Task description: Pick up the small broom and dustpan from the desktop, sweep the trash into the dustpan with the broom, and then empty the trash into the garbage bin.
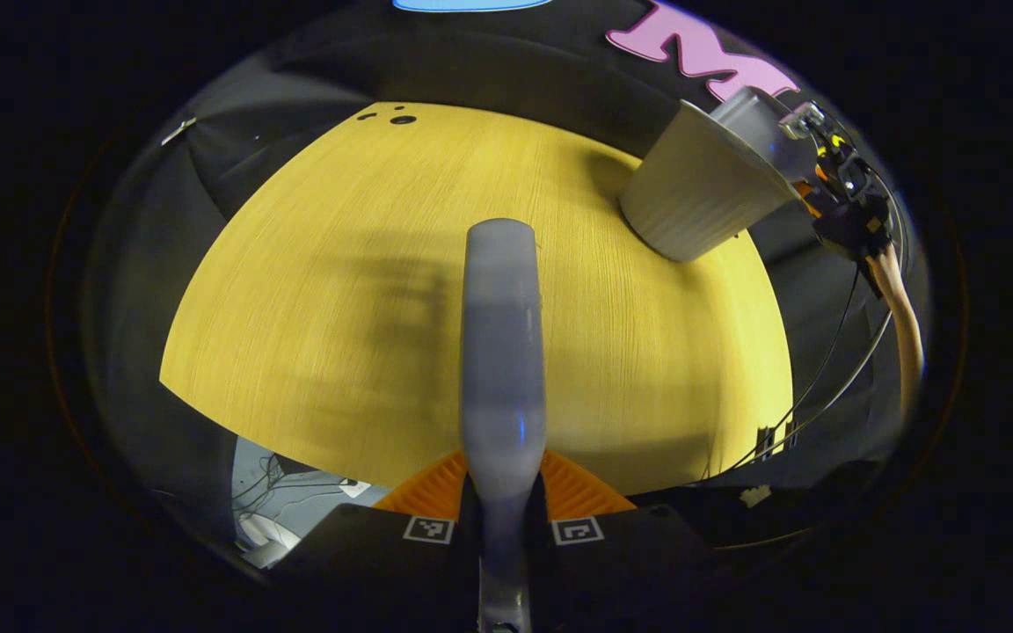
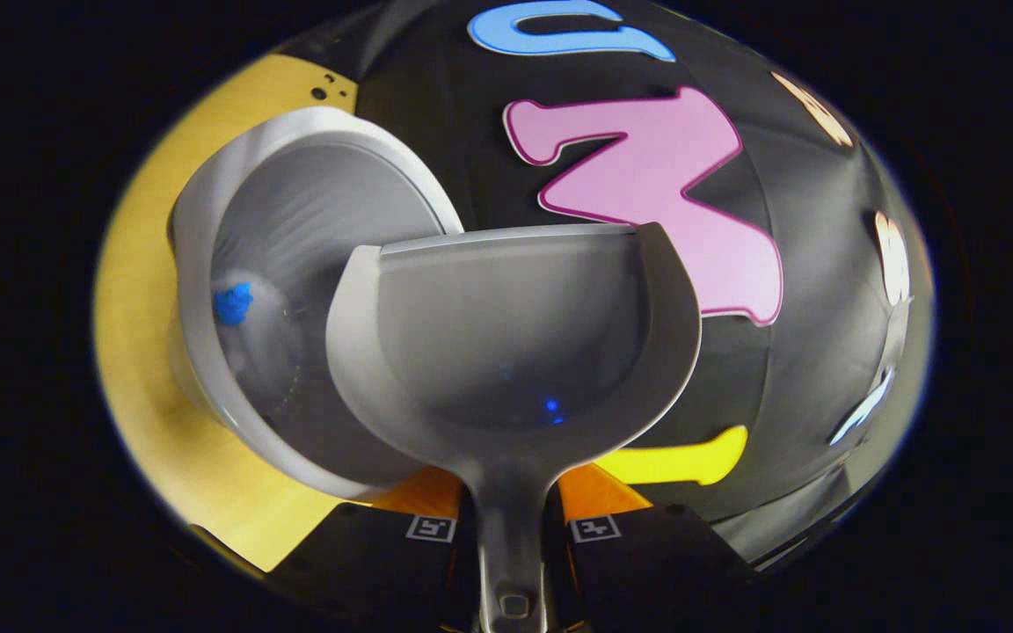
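My left gripper (image 1: 503,519) is shut on the handle of the small grey broom (image 1: 502,352), which juts forward above the yellow desktop (image 1: 322,264). At the desk's far right stands the grey garbage bin (image 1: 700,198), and the dustpan (image 1: 766,123) is tipped over its rim by the other gripper (image 1: 841,189). In the right gripper view, my right gripper (image 2: 511,527) is shut on the handle of the grey dustpan (image 2: 515,334), whose scoop looks bare. It hangs over the right edge of the bin (image 2: 322,202). A blue scrap of trash (image 2: 232,303) lies inside the bin.
Cables (image 1: 832,378) hang past the desk's right edge below the other gripper. Two small dark holes (image 1: 401,119) mark the desk's far corner. The booth's black cloth wall (image 2: 823,264) stands right behind the bin. Bare desktop (image 2: 137,369) lies left of the bin.
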A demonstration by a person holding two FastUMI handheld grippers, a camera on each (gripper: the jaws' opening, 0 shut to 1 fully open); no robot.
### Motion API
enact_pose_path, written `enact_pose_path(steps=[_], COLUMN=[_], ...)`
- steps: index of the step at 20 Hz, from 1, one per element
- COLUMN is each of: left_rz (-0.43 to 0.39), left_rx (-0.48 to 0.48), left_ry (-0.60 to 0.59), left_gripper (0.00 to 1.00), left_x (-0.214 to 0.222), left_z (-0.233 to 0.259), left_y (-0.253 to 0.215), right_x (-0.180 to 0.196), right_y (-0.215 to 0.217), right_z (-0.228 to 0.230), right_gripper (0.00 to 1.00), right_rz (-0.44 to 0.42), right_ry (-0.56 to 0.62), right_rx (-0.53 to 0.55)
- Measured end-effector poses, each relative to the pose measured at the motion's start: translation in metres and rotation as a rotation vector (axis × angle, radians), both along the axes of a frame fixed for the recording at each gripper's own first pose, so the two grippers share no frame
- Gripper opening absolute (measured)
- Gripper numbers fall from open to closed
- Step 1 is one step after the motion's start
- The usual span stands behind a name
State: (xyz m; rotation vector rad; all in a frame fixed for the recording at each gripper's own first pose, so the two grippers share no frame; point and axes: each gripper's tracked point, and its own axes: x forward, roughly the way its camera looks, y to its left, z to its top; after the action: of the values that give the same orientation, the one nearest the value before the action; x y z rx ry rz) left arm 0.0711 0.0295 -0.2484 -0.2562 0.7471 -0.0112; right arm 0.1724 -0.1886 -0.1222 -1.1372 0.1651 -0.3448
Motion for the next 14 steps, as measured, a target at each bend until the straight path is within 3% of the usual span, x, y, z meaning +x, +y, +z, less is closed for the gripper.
enact_pose_path(steps=[3, 9, 14], left_rz=[0.013, 0.072, 0.074], left_rx=[0.019, 0.036, 0.082], left_ry=[-0.013, -0.068, -0.115], left_gripper=[0.29, 0.26, 0.29], left_x=[0.006, 0.016, 0.026], left_z=[0.005, 0.021, 0.033], left_y=[-0.006, -0.010, 0.003], right_x=[0.001, -0.010, -0.043], right_y=[0.005, 0.011, 0.019], right_z=[0.003, 0.009, 0.047], right_gripper=[0.32, 0.33, 0.32], right_rz=[0.031, 0.077, 0.103], right_ry=[0.001, 0.007, -0.099], right_rx=[0.178, 0.496, 0.706])
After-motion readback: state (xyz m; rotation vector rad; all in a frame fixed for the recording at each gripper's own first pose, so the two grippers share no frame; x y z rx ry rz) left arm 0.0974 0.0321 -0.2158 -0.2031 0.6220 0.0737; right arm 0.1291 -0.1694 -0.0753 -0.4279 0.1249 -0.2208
